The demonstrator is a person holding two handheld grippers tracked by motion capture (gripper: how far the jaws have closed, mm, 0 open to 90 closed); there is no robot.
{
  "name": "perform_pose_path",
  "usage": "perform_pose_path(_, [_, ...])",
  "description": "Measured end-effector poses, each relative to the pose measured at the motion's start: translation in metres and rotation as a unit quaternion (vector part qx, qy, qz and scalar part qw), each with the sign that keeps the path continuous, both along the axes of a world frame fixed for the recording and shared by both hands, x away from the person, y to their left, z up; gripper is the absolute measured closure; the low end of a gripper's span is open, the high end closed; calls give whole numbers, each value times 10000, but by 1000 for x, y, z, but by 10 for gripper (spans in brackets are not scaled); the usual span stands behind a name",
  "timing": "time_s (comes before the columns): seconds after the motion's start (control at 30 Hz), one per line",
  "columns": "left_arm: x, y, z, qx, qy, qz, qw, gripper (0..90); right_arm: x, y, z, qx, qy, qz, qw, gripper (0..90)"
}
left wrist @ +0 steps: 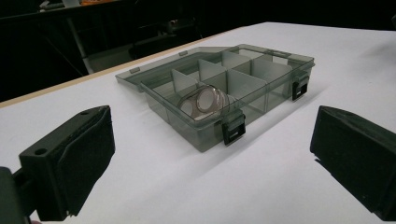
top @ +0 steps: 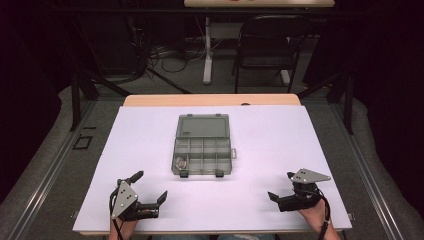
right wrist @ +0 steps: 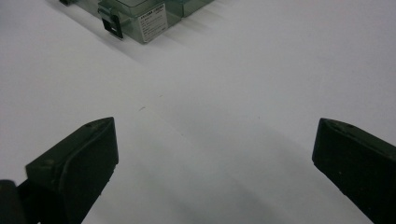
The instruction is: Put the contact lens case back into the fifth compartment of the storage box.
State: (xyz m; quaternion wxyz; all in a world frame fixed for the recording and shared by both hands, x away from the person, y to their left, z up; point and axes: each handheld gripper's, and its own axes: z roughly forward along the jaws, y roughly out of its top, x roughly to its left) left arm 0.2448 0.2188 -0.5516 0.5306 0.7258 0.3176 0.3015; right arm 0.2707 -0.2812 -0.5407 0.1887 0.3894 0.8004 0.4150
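Note:
A smoky translucent compartment box [top: 202, 150] lies in the middle of the white tabletop [top: 270, 140], its lid [top: 203, 126] folded flat away from me. A small round clear-and-silver object [top: 180, 161] rests in its near left compartment, also seen as the round object [left wrist: 203, 101] inside the box [left wrist: 261, 74]. My left gripper [top: 150, 186] sits low at the near left, open, pointing at the box, with nothing between its jaws [left wrist: 210, 158]. At the near right, my right gripper [top: 280, 185] is open and empty over bare table [right wrist: 212, 163]. A corner of the box [right wrist: 140, 14] shows at top left.
Two black latches [top: 201, 173] hang on the box's near wall. A wooden table edge [top: 210, 100] runs along the far side. Beyond it stand a folding chair [top: 267, 45] and a white table leg [top: 207, 50], with cables on the floor.

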Motion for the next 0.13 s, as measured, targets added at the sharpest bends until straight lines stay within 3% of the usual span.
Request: perform_pose_path(0.13, [4,-1,-1,15,23,1,10000,1,-5,-3,0,91,-119,-39,9999,0])
